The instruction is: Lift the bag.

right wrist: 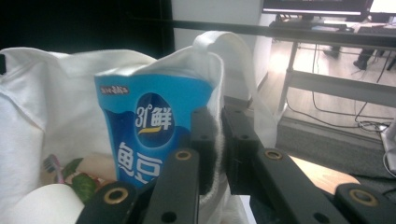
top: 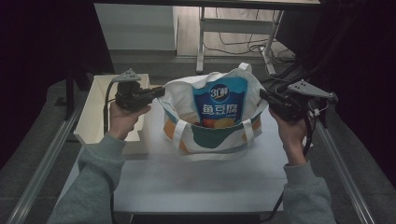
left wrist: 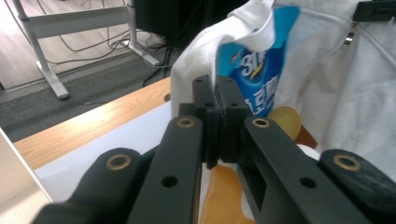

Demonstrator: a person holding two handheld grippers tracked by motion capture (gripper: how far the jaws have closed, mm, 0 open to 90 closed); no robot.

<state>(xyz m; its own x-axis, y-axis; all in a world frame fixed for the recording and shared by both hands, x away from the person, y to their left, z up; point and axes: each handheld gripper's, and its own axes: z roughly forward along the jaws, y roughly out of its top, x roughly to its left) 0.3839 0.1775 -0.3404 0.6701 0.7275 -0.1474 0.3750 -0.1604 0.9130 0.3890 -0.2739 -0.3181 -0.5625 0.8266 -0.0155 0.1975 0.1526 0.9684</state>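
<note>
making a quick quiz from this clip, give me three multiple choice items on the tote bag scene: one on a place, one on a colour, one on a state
1. Where is the snack packet?
A. inside the tote bag
B. in the white box
C. flat on the table

2. What is the packet's main colour?
A. red
B. blue
C. black

3. How do the left gripper and right gripper stand?
A. both open, clear of the bag
B. one shut, one open
C. both shut on the bag's rim

Answers:
1 A, the packet stands upright between the bag's walls.
2 B, its front is blue with white lettering.
3 C, each gripper view shows white fabric pinched between the jaws.
</note>
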